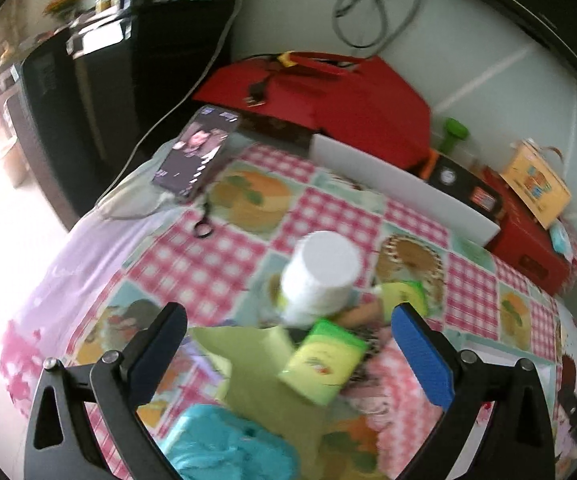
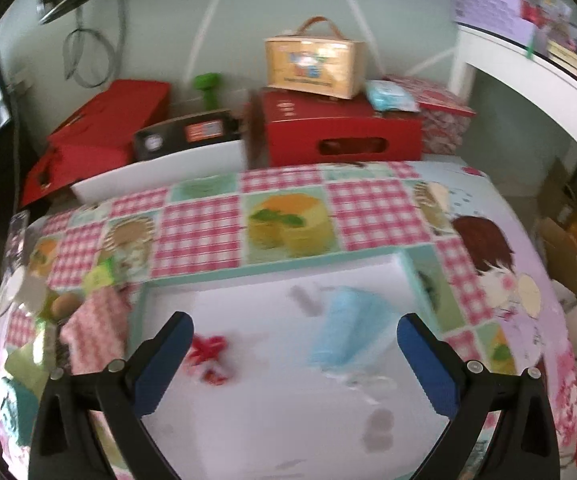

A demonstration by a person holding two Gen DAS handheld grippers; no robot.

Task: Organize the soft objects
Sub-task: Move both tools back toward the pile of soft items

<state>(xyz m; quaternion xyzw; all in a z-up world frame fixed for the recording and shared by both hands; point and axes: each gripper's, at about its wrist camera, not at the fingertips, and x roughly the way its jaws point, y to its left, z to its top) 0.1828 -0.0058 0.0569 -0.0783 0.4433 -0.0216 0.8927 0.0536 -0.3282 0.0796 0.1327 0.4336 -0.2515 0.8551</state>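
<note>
Cup [image 1: 320,276] upturned on tabletop [image 1: 224,256], sponge pack [image 1: 324,356] just near of it. Phone [image 1: 198,152] far left. Mask [image 2: 344,332] in tray [image 2: 268,420], right of ribbon [image 2: 208,354].

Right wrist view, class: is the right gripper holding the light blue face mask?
No. The right gripper is open with nothing between its fingers, and the light blue face mask lies on the white tray beyond them.

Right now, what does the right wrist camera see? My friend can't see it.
The open right gripper hangs over a white tray holding a light blue face mask and something small and red. Boxes stand behind the checked tablecloth.
</note>
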